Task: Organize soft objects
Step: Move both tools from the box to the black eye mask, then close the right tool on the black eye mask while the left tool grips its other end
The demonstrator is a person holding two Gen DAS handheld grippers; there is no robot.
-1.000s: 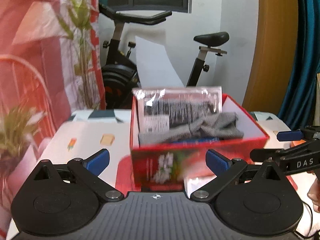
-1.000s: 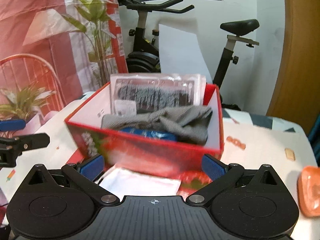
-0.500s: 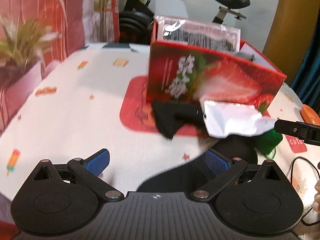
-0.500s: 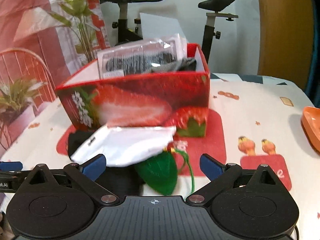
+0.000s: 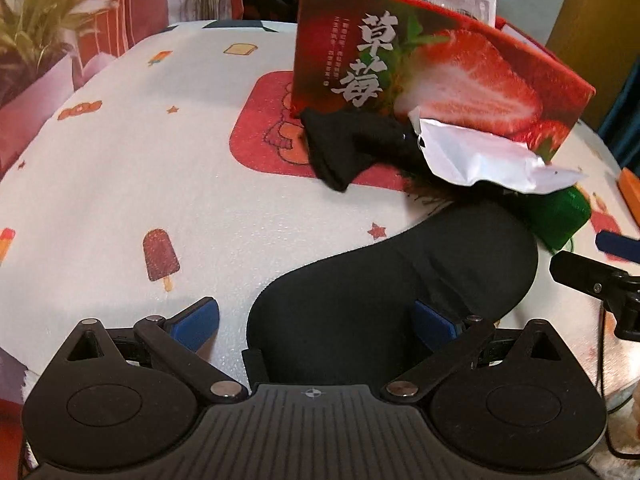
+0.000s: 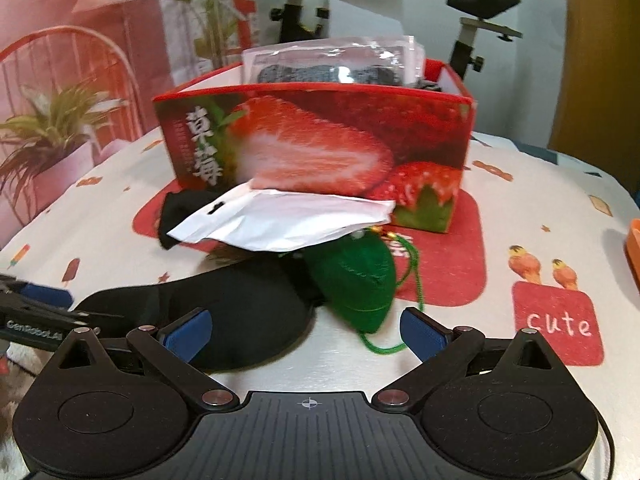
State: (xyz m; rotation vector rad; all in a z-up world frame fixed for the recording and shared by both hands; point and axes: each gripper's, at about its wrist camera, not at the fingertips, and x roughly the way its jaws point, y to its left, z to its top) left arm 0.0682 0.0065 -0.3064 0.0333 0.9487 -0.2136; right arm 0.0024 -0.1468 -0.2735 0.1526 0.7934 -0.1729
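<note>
**Low over the pile, both grippers spread**

Here the left gripper (image 5: pixel 314 322) hangs low over the table (image 5: pixel 160 168) with its jaws spread wide; the near end of a black eye mask (image 5: pixel 400 280) lies between the blue pads, but neither pad presses it. The right gripper (image 6: pixel 304 328) is likewise released, its pads apart with nothing between them but the edge of the mask (image 6: pixel 224 308) and the tip of a green pouch (image 6: pixel 356 280) with a green cord.

The loose soft things lie heaped in front of the strawberry box (image 6: pixel 320 140). A white packet (image 6: pixel 288 220) rests tilted on top, one end leaning toward the box, covering part of the pouch and part of a black cloth (image 5: pixel 344 148) that touches the box's front wall. The mask lies nearest the grippers, touching the pouch.

Inside the box a clear packet (image 6: pixel 332 64) with dark fabric stands upright above the rim. An orange object (image 6: pixel 632 248) sits at the table's right edge, well apart.
</note>
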